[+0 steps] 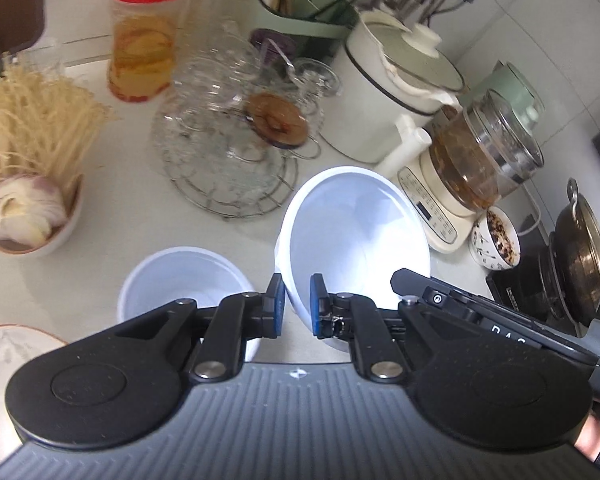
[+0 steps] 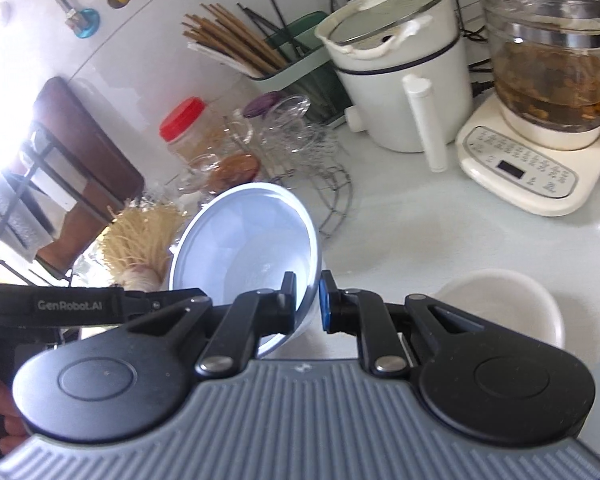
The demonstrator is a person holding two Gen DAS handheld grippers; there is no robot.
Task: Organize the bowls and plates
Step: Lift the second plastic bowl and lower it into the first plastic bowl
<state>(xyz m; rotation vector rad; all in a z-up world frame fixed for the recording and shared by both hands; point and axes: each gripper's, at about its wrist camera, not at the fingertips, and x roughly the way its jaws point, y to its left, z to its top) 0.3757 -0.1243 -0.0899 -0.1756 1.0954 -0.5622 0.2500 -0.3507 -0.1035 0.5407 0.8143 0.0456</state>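
A white bowl [image 1: 356, 232] is tilted and lifted off the counter; both grippers pinch its rim. My left gripper [image 1: 298, 306] is shut on its near-left rim. My right gripper [image 2: 307, 304] is shut on the opposite rim of the same bowl [image 2: 244, 248]; its arm [image 1: 500, 320] shows at the right of the left wrist view. A second white bowl [image 1: 180, 280] sits on the counter below-left of the left gripper. A cream bowl [image 2: 500, 308] sits on the counter to the right of the right gripper. A patterned plate [image 1: 16, 344] lies at the far left edge.
Behind stand a glass dish on a wire rack [image 1: 228, 152], a red-lidded jar [image 1: 144, 36], a white pot with lid [image 1: 396, 92], a glass kettle on its base [image 1: 472, 168], a chopstick holder [image 2: 260, 56], a bowl of noodles and onion [image 1: 24, 200] and a patterned cup [image 1: 496, 240].
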